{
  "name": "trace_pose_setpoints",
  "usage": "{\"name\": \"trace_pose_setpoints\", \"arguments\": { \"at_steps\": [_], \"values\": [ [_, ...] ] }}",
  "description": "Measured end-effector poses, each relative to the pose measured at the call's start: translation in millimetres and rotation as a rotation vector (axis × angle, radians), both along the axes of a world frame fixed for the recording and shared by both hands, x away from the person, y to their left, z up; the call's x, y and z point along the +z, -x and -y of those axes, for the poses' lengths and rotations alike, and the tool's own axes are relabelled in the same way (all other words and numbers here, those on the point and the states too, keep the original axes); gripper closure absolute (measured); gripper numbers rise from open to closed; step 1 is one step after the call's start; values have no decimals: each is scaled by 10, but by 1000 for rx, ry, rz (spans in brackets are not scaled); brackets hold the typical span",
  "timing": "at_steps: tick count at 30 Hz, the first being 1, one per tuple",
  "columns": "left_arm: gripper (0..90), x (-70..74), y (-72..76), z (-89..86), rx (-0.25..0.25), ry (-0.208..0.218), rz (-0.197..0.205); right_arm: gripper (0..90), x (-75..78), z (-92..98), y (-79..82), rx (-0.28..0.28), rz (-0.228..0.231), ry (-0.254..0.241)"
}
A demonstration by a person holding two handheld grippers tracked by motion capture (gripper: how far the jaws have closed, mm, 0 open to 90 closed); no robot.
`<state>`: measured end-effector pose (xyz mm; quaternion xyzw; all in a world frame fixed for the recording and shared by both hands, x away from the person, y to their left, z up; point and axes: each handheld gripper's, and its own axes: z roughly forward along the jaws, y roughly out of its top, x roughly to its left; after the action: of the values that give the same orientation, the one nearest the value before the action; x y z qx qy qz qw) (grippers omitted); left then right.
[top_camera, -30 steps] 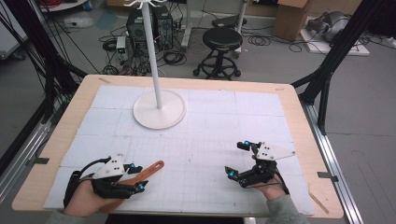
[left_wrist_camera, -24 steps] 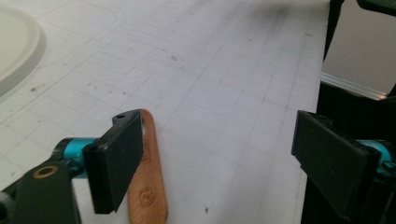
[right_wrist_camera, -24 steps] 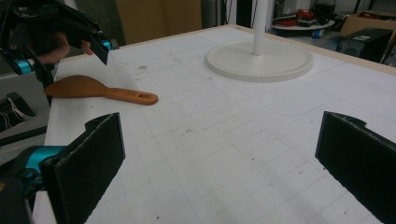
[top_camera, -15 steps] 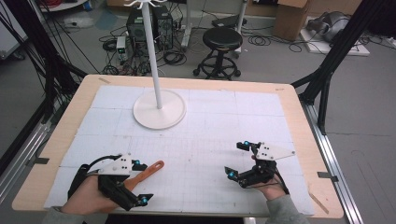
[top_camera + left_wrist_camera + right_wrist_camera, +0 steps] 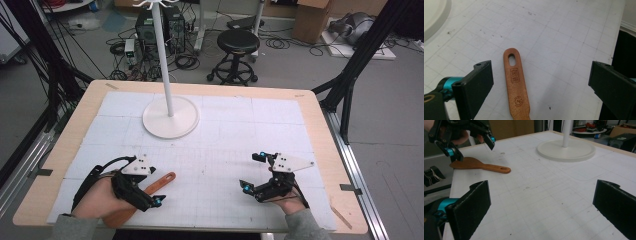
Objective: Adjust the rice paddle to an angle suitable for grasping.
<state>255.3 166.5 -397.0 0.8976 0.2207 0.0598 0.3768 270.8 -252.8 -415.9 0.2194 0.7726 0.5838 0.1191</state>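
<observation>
Wooden spatula (image 5: 150, 192) lies flat on the table (image 5: 225, 150) at 7 o'clock, handle between the just-opened jaws of the left tool (image 5: 150, 187), untouched; right tool (image 5: 252, 172) at 5 o'clock gapes empty.

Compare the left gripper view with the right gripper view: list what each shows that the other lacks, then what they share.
Left gripper view: the stamped marks on the wooden spatula's handle, seen between the open left gripper.

Right gripper view: the spatula's broad blade, the stand's white pole, the open right gripper.

Both: the spatula lying flat, the stand's round base, the gridded mat.
</observation>
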Motion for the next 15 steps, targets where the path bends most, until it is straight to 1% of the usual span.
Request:
{"name": "trace_pose_setpoints", "arguments": {
  "at_steps": [1, 2, 3, 4, 5, 6, 8, 12, 15],
  "values": [
    [70, -15, -2, 3, -9, -9, -5, 0, 5, 5, 2, 0, 4, -4],
    [74, -27, 4, 6, -7, -18, -11, 0, 9, 13, 6, -2, 0, -8],
    [74, -35, 16, -2, -10, -30, -5, 0, 9, 19, 1, -4, 5, -14],
    [77, -37, 39, -19, -16, -39, 0, 0, 9, 25, -1, -3, 1, -14],
    [89, -38, 69, -47, -23, -38, 4, 0, 6, 25, -6, -4, 2, -15],
    [96, -37, 94, -74, -23, -38, 16, 0, 3, 21, -8, -2, -3, -13],
    [96, -38, 128, -116, -30, -43, 17, 0, -3, 6, -14, 0, -3, -5],
    [96, -51, 114, -136, -20, -54, 10, 0, -7, -13, -10, 5, -7, 6],
    [97, -84, 100, -120, -16, -52, 5, 0, -4, -6, -8, 3, -6, 4]
  ]
}}
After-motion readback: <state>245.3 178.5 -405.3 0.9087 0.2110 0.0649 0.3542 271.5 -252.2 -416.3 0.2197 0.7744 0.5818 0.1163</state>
